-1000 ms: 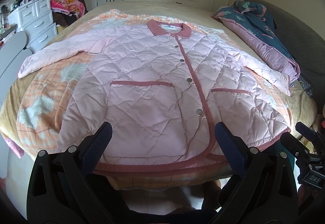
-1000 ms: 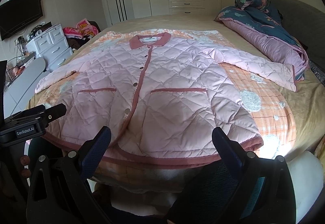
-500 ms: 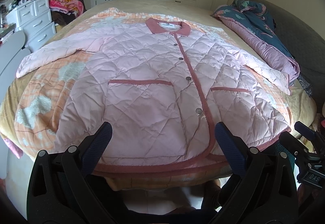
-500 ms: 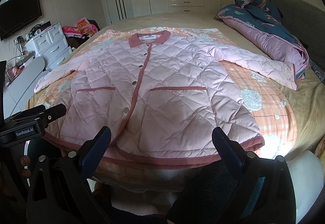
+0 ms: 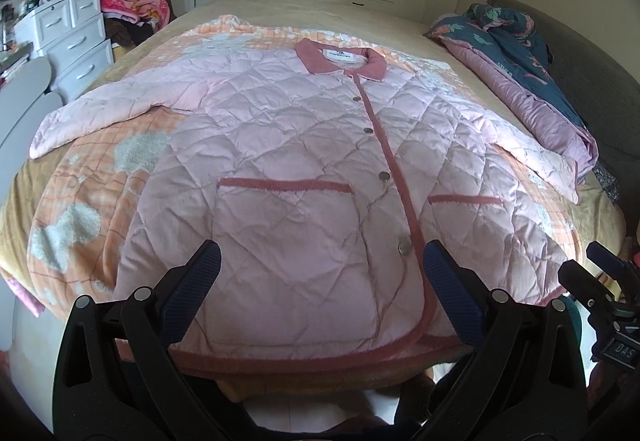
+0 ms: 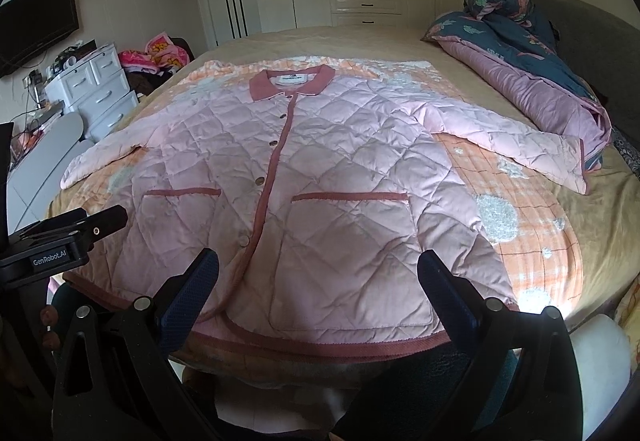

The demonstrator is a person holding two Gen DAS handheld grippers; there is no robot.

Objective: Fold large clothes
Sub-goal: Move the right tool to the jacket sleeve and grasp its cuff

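Both grippers have edged a little closer to the bed since a second ago, so the jacket fills slightly more of each view; nothing on the bed has shifted.

Left wrist view: the left gripper (image 5: 320,265) hovers over the near hem with its jaws wide apart, holding nothing. The pink quilted jacket (image 5: 304,169) lies flat and buttoned on an orange checked blanket (image 5: 96,177) on the bed (image 5: 288,11), collar away, sleeves spread to both sides. The other gripper shows at the right edge.

Right wrist view: the right gripper (image 6: 318,267) is likewise wide open and empty, just short of the hem – the jacket (image 6: 320,177) is unfolded. A rolled quilt (image 6: 532,81) lies beside the far sleeve.
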